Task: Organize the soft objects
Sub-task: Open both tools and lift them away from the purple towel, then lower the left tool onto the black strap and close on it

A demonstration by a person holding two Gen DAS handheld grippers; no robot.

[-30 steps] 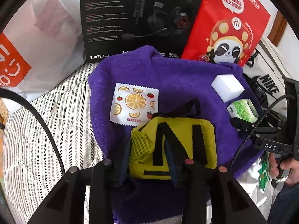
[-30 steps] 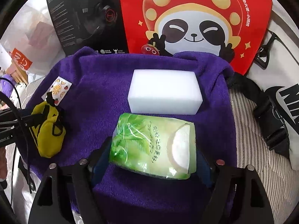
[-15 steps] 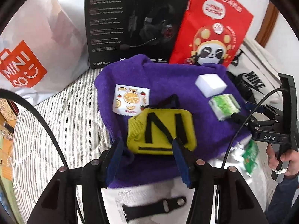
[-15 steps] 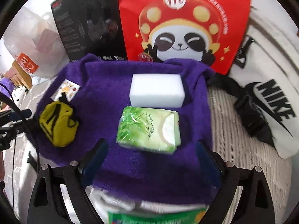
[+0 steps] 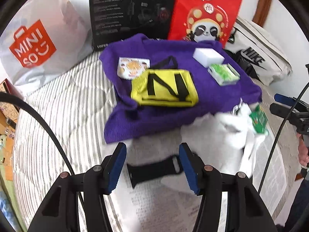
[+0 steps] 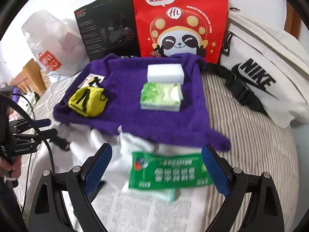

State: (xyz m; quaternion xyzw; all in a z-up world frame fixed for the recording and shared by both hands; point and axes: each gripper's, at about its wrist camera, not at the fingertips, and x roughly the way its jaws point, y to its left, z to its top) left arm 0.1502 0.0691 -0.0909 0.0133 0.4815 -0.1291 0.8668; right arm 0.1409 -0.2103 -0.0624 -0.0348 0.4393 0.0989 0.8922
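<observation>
— Both grippers are pulling back from the purple terry towel [image 5: 173, 114]. The left gripper [image 5: 152, 166], jaws opening and empty, is leaving the yellow fabric pouch with black straps [image 5: 164, 89] lying on it.

— And the right gripper [image 6: 156, 170]?

— Standing wide, gripping nothing; the green tissue pack [image 6: 161, 96] is sitting just in front of the white foam block [image 6: 165, 72]. Two soft items placed, I'd judge.

— Anything only one view is showing?

— The right view is showing a green printed sachet [image 6: 170, 174] below its jaws; the left view is showing a black strap [image 5: 152, 169] and a fruit-print packet [image 5: 133, 67] clearly.
</observation>
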